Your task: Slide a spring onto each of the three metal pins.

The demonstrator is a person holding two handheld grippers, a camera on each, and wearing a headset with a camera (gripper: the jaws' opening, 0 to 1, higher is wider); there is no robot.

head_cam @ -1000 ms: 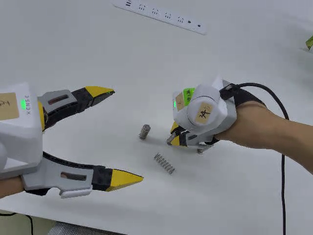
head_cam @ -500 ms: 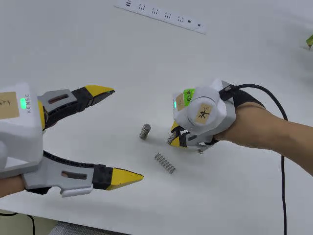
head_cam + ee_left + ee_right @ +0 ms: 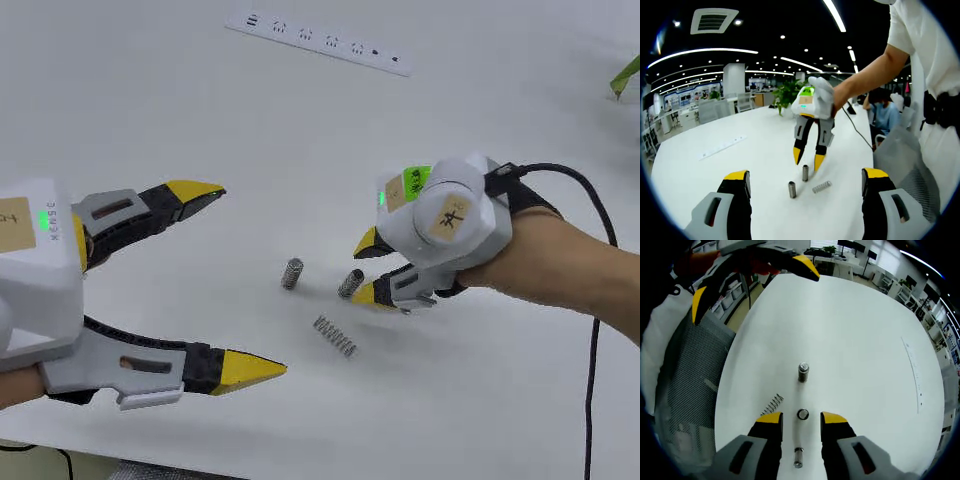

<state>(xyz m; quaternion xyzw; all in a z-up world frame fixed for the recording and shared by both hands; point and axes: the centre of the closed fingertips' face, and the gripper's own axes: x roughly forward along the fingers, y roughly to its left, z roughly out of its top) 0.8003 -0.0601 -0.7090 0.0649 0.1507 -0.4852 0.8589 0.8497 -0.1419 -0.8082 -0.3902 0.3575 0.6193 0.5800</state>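
Note:
Two short metal pins stand upright on the white table, each wearing a spring: one (image 3: 291, 273) to the left, the other (image 3: 350, 283) right beside my right gripper (image 3: 366, 268). That gripper is open, its yellow tips either side of the second pin (image 3: 802, 414) without touching it. A bare pin (image 3: 798, 457) lies further back between its jaws. A loose spring (image 3: 335, 335) lies flat just in front of the pins. My left gripper (image 3: 230, 280) hovers wide open at the left, holding nothing, and looks at the pins (image 3: 792, 189) from a distance.
A white power strip (image 3: 320, 40) lies at the far edge of the table. A black cable (image 3: 592, 300) trails from the right hand. A green leaf (image 3: 625, 75) pokes in at the right edge.
My right gripper has opened and lifted slightly up and right, leaving the second spring-covered pin standing free. The left gripper has stayed put.

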